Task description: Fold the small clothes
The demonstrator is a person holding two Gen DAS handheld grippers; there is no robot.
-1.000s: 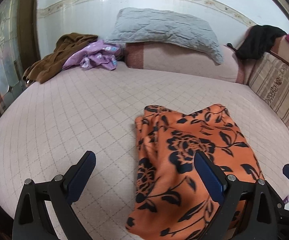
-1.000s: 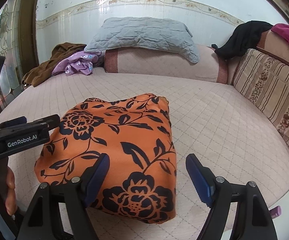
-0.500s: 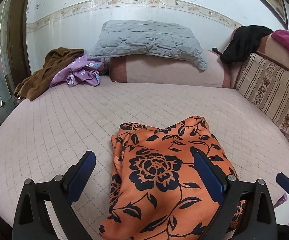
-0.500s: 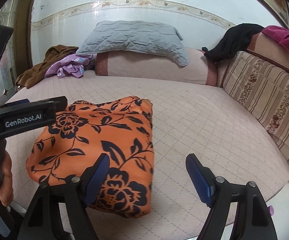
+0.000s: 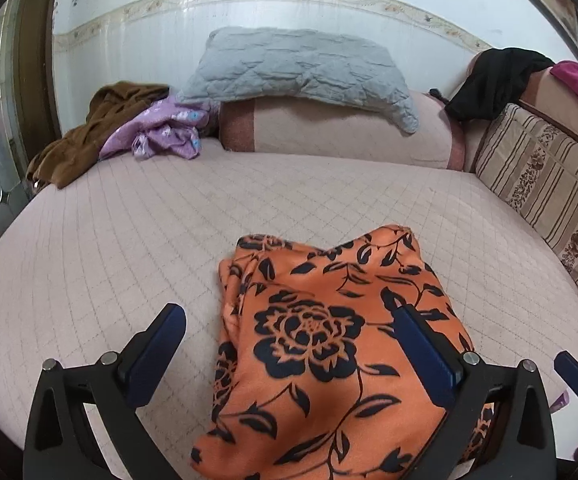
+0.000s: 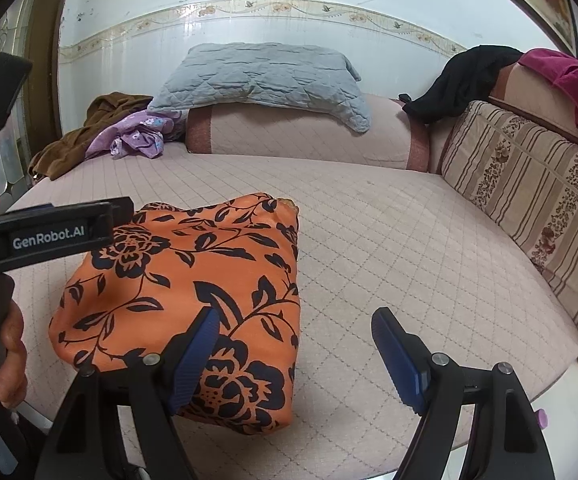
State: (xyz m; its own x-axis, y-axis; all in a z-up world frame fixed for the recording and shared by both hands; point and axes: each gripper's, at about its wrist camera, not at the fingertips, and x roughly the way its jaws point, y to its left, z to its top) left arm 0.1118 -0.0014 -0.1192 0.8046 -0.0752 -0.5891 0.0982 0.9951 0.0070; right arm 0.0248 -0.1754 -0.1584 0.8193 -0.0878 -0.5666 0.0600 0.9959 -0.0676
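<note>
Hovering over the orange flowered cloth (image 5: 329, 344) at the lower centre of the frame, near the front edge of the bed (image 5: 129, 240), we keep our left gripper (image 5: 289, 344) and right gripper (image 6: 297, 354) spread wide, empty. It looks soft, light and floppy, already doubled over; we judge a corner or layered edge the best hold, pinching all layers together.

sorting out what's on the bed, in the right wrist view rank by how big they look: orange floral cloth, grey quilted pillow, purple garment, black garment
1. orange floral cloth, though it lies nearest the camera
2. grey quilted pillow
3. black garment
4. purple garment
</note>
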